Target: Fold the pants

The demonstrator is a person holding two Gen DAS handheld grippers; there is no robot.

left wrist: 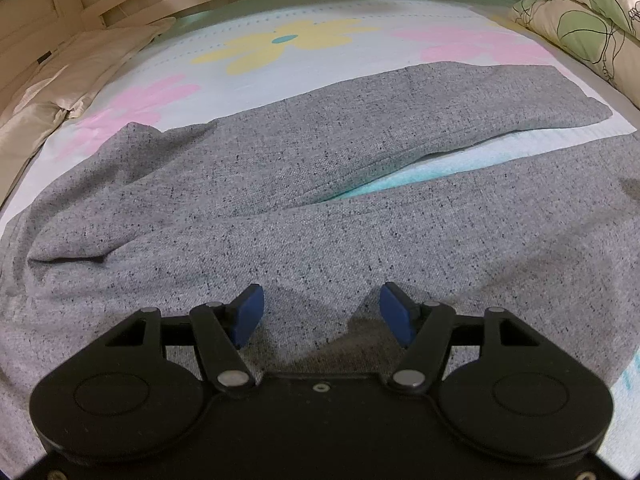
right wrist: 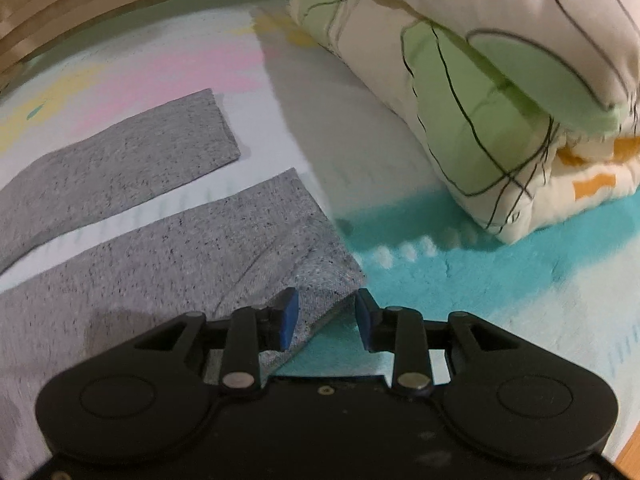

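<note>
Pants (left wrist: pixel 320 184) of speckled grey cloth spread across a bed (left wrist: pixel 256 64) with a flowered sheet.

In the left wrist view the left gripper (left wrist: pixel 320 314) hangs at lower centre over the wide upper part of the garment, jaws apart, nothing between them. In the right wrist view the two legs run from the left edge toward mid-frame; the right gripper (right wrist: pixel 326 318) stands open at the nearer leg's cuff (right wrist: pixel 320 276), a corner lying between its blue pads (right wrist: pixel 289 318) unpinched. Folded quilt (right wrist: pixel 480 92) fills the upper right.
</note>
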